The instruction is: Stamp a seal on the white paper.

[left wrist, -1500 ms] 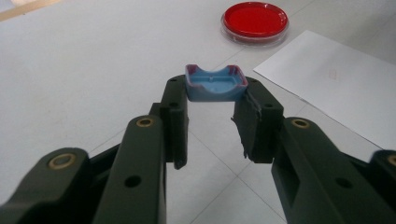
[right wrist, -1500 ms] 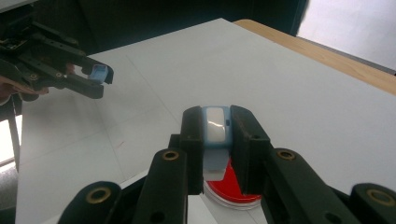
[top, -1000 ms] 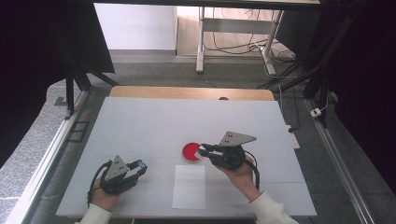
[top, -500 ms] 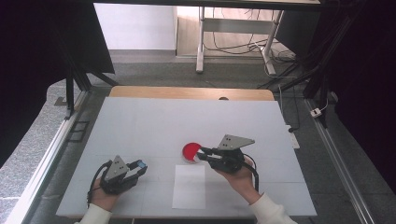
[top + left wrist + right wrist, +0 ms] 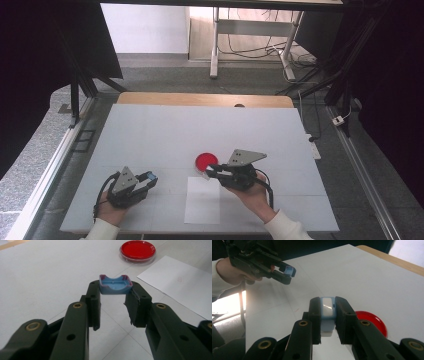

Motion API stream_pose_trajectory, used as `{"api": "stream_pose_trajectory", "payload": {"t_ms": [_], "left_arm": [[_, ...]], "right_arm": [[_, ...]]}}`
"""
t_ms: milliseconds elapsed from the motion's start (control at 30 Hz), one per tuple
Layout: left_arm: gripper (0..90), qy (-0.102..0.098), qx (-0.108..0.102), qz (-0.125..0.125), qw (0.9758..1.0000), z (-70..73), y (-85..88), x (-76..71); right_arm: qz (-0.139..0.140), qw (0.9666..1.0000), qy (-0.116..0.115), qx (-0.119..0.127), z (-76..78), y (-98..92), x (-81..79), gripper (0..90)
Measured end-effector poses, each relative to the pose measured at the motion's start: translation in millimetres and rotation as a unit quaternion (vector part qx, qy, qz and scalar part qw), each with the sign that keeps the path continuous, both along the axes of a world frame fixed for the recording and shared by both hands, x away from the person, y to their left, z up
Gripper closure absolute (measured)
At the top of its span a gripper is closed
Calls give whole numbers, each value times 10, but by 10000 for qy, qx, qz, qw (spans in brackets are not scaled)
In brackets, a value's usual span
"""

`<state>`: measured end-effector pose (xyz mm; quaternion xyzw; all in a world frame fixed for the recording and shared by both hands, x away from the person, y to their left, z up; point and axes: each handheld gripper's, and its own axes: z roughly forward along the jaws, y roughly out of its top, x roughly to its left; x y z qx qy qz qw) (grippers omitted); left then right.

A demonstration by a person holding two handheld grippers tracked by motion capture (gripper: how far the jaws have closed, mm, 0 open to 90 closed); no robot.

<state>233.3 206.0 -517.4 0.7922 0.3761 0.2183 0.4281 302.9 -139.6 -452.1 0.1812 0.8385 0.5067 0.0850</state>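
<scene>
My left gripper (image 5: 149,179) rests near the table's front left, shut on a small blue tray-shaped piece (image 5: 115,285) with purple-edged corners, pinched by its sides between the jaw tips. My right gripper (image 5: 209,172) hovers just in front of a red round dish (image 5: 206,160) and is shut on a pale blue and white block (image 5: 327,311). The right gripper view has the dish (image 5: 372,322) past its right jaw and the left gripper (image 5: 284,275) with the blue piece (image 5: 290,271) farther off. A white paper sheet (image 5: 202,200) lies between the two hands.
The white table (image 5: 200,125) has a wooden strip along its far edge (image 5: 205,99). Dark frames and cables stand beyond it and to the sides. In the left gripper view the dish (image 5: 137,250) and the paper (image 5: 180,282) lie ahead to the right.
My right gripper has shifted slightly toward the near edge with its block. The left gripper and the dish stay put.
</scene>
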Motion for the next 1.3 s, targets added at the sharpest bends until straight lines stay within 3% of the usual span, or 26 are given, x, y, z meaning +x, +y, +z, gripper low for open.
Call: {"api": "stream_pose_trajectory", "payload": {"t_ms": [467, 800, 1300], "left_arm": [[650, 8, -6, -8, 10000, -3, -4, 2], [649, 15, 2, -9, 10000, -6, -2, 4], [650, 22, 11, -20, 10000, -8, -3, 3]], "right_arm": [[217, 9997, 83, -85, -76, 105, -74, 751], [372, 9987, 189, -298, -195, 205, -109, 751], [255, 9969, 304, -674, -374, 179, -85, 751]]}}
